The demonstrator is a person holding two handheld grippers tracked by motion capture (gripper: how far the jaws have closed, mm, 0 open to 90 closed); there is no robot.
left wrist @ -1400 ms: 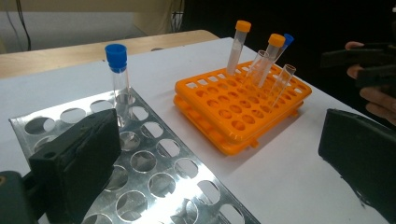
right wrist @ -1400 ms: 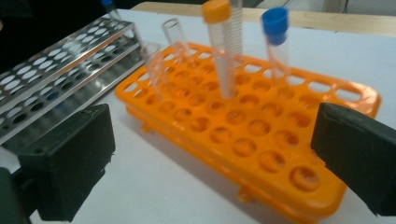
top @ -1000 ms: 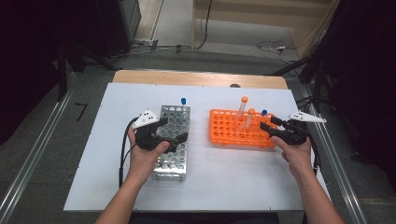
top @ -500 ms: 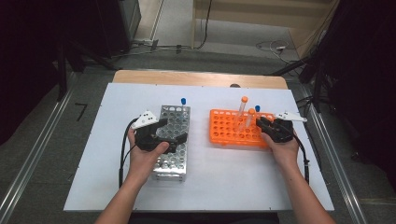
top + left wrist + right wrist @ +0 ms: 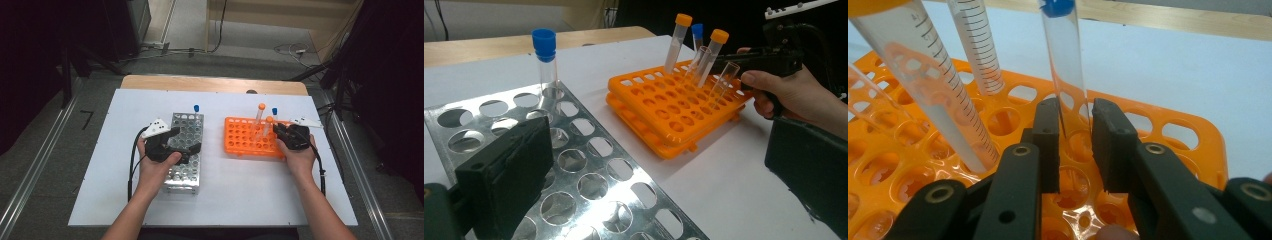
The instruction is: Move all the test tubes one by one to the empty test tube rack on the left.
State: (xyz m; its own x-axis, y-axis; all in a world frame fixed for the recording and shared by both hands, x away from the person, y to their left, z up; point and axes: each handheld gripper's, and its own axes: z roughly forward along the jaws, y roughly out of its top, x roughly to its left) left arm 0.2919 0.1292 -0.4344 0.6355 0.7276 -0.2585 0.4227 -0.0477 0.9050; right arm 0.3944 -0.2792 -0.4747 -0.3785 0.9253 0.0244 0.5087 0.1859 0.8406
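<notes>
The right gripper [image 5: 283,131] sits at the far right end of the orange rack [image 5: 240,145], its fingers [image 5: 1047,145] pinching a blue-capped tube [image 5: 1064,60] low on its clear shaft. They have just been closing, and the tube now stands between them, upright in a hole near the rack's right edge. In the right gripper view the two black pads press on either side of the glass, just above the rack's top plate. Two orange-capped tubes [image 5: 261,116] lean in holes just to the left of the held one; in the left gripper view they tilt away from each other, with a couple of uncapped clear tubes [image 5: 729,80] slanting in neighbouring holes.

The left gripper [image 5: 175,145] rests over the metal rack [image 5: 192,172], which lies on the white worktop [image 5: 230,200] well apart from the orange one. Its fingers [image 5: 509,175] are spread: one block hangs over the perforated plate at the left of the left gripper view and the other at the far right edge, with nothing between them. A second blue-capped tube [image 5: 196,111] stands upright in a hole at the metal rack's far end, untouched.

Both hands hold their grippers from the near side of the worktop, cables trailing back along the forearms.
</notes>
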